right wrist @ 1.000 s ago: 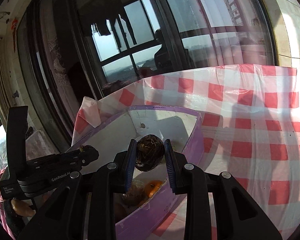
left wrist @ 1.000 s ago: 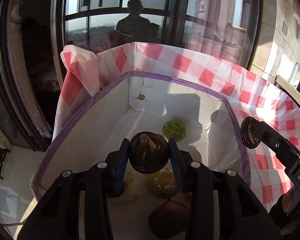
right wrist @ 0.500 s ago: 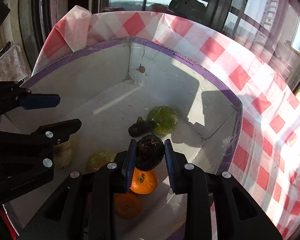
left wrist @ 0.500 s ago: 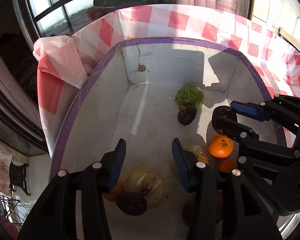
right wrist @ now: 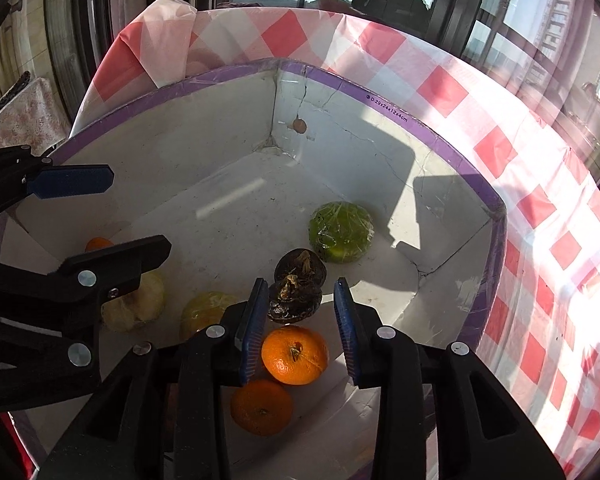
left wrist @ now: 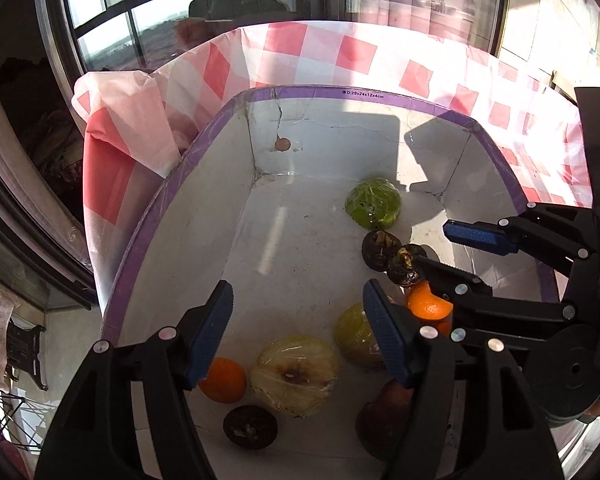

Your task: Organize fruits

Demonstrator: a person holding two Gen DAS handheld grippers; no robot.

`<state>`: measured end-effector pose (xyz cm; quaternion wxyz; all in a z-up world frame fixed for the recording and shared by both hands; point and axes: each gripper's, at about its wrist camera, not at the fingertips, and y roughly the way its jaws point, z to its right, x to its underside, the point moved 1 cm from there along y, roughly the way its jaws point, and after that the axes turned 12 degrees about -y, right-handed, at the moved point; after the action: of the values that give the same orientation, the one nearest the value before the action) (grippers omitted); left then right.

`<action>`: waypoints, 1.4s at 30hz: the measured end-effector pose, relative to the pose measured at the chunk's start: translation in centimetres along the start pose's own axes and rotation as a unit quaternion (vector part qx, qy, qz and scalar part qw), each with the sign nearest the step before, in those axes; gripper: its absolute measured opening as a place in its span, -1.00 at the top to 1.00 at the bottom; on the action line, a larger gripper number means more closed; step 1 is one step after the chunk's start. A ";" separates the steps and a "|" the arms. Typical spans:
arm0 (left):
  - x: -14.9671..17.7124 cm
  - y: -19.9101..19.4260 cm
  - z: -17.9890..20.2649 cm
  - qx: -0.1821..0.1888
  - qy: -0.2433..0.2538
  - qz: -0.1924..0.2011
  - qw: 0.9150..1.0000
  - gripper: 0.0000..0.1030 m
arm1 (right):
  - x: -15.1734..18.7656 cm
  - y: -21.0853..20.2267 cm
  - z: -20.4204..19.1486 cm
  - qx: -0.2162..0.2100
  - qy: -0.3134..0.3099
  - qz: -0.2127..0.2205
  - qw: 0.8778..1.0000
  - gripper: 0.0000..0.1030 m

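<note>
Big windows stand behind the checked table (right wrist: 540, 208) with its white box (left wrist: 324, 92). Both tools have just been opening. Left tool (left wrist: 296, 332) is spread and empty; its dark fruit (left wrist: 250, 426) now lies near. Right tool (right wrist: 300, 312) is spread too, its dark fruit (right wrist: 294, 300) loose between the pads, resting against another (right wrist: 300, 265). Oranges (right wrist: 295, 355) crowd below.

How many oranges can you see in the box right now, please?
3: one between the right claw's fingers, one just below it, one under the left claw's left finger; others may be hidden.
</note>
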<state>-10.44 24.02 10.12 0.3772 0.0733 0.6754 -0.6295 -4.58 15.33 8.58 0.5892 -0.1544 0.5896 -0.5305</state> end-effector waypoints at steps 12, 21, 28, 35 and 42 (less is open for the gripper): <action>-0.5 -0.3 -2.0 -0.041 -0.033 -0.003 0.999 -0.96 | 0.3 -1.8 -2.2 0.006 -0.030 -0.057 0.998 -0.66; 0.1 1.7 -2.4 -0.094 -0.005 -0.066 0.993 -0.96 | 0.8 -1.5 -3.4 -0.007 -0.023 -0.109 0.994 -0.67; 0.1 1.6 -2.8 -0.051 -0.016 -0.082 0.995 -0.96 | 0.8 -1.3 -3.4 0.002 -0.023 -0.113 0.993 -0.69; 0.1 1.6 -2.9 -0.027 -0.019 -0.089 0.996 -0.96 | 0.7 -1.0 -3.0 0.002 -0.020 -0.118 0.993 -0.69; 0.1 1.6 -2.9 -0.028 -0.017 -0.090 0.995 -0.96 | 0.7 -0.8 -2.8 -0.016 -0.011 -0.123 0.992 -0.80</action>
<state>-10.80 26.91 8.54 0.3325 -0.0088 0.6898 -0.6430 -7.52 15.74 8.13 0.5231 -0.2411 0.5678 -0.5881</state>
